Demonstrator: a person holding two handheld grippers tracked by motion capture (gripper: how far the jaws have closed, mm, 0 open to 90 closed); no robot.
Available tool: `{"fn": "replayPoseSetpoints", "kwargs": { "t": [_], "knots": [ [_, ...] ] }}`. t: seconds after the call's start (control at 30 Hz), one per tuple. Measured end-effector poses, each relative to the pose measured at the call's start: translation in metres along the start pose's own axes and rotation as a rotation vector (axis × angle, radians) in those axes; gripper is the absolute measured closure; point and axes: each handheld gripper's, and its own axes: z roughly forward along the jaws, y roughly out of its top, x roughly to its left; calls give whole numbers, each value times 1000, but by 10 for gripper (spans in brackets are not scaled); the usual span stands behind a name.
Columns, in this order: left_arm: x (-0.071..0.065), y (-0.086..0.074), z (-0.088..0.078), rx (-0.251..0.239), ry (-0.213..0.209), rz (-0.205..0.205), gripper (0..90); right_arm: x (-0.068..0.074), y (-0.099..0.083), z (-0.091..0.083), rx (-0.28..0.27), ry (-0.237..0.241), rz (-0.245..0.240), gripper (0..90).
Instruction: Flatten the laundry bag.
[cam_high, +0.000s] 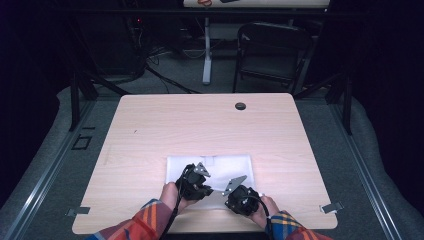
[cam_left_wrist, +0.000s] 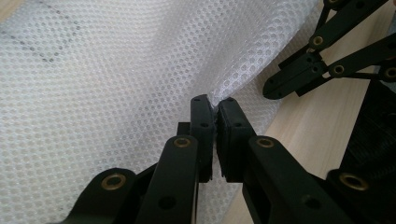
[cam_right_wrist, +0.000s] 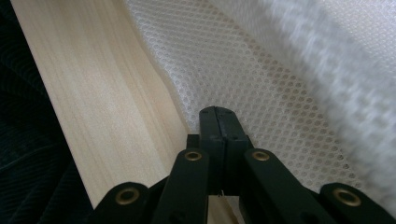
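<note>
Pale wooden bench carries a white mesh fabric sheet whose near edge both jaws pinch, left gripper and right gripper, probably to lift it evenly.

High view overhead; tongs views close on shared mesh cloth

- A light wooden table carries a white mesh cloth lying flat near its near edge.
- The left gripper and the right gripper sit over the cloth's near part, close together, each with a grey three-cornered plate on top.
- Hands in plaid sleeves hold them from the bottom edge.
- A dark round grommet sits near the table's far edge.
- A black folding chair stands beyond.
</note>
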Motion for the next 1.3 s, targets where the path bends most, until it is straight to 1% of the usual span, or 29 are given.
{"fn": "replayPoseSetpoints", "kwargs": {
  "t": [0.03,0.07,0.13,0.17,0.2,0.23,0.3,0.33,0.37,0.43,0.53,0.57,0.7,0.87,0.9,0.93,1.07,1.1,1.13,1.3],
  "knots": [
    [1,0,-1,-1,2,1,858,-1,0,-1,7,-4,-7,900],
    [2,1,-2,2,5,5,858,-1,0,-1,10,6,-7,900],
    [5,1,-2,12,7,6,859,-2,0,0,-2,11,10,900],
    [6,2,-3,15,9,8,859,-2,0,0,-1,11,9,900],
    [7,4,-4,12,15,7,859,-1,0,0,-4,13,10,900],
    [8,5,-5,7,14,-1,860,-1,0,0,0,16,2,900],
    [12,8,-9,0,22,-1,861,-2,0,0,1,16,2,900],
    [14,9,-10,-5,18,-6,862,-1,0,0,-2,19,12,900],
    [15,11,-11,-2,18,-9,862,-1,0,0,-4,18,14,900],
    [17,13,-12,-15,23,-22,863,-1,0,0,-4,19,13,900],
    [21,19,-17,-9,35,-11,863,-2,1,0,4,23,9,900],
    [22,21,-18,-10,39,-12,864,-2,0,0,-4,24,19,900],
    [26,29,-21,-11,52,-8,863,-2,0,0,0,28,21,900],
    [33,42,-29,-2,77,6,863,-3,1,-1,11,18,22,900],
    [34,45,-31,-1,80,8,863,-4,1,0,10,34,25,900],
    [35,47,-33,-1,86,12,864,-5,1,-1,14,39,24,900],
    [38,57,-40,7,103,22,863,-4,1,0,12,39,28,900],
    [38,59,-42,4,108,24,863,-2,1,0,11,36,43,900],
    [38,60,-44,5,112,28,863,-3,1,-1,22,36,32,900],
    [38,67,-50,39,140,61,862,-3,1,-1,27,66,34,900]
  ]
}}
